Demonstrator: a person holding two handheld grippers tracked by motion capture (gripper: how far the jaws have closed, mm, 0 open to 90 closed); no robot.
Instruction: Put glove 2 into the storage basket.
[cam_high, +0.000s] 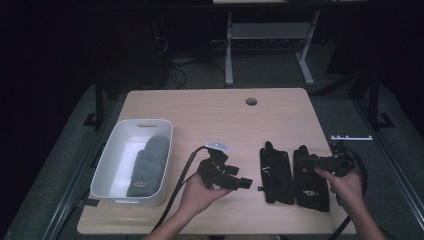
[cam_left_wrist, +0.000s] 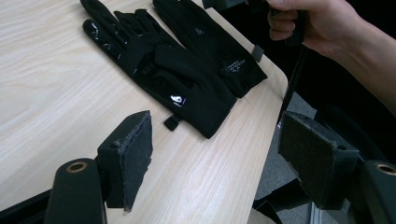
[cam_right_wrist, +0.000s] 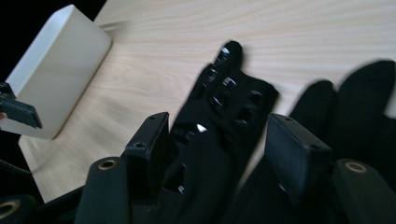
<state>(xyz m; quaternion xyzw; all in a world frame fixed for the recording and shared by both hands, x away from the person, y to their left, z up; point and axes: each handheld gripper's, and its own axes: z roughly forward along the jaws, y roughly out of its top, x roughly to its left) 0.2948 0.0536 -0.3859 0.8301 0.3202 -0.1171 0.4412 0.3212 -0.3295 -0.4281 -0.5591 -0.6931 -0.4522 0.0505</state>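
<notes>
Two black gloves (cam_high: 294, 175) lie side by side near the bench's (cam_high: 215, 110) near-right corner, fingers pointing toward the far edge, bare wood beyond them, while the left gripper (cam_high: 245, 183) and right gripper (cam_high: 306, 161) hover, jaws apart, empty.

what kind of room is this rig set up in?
Likely a lab or office workroom, dimly lit: a light wooden desk with a cable hole, a second desk's white metal legs behind it, and loose cables on grey carpet.
</notes>
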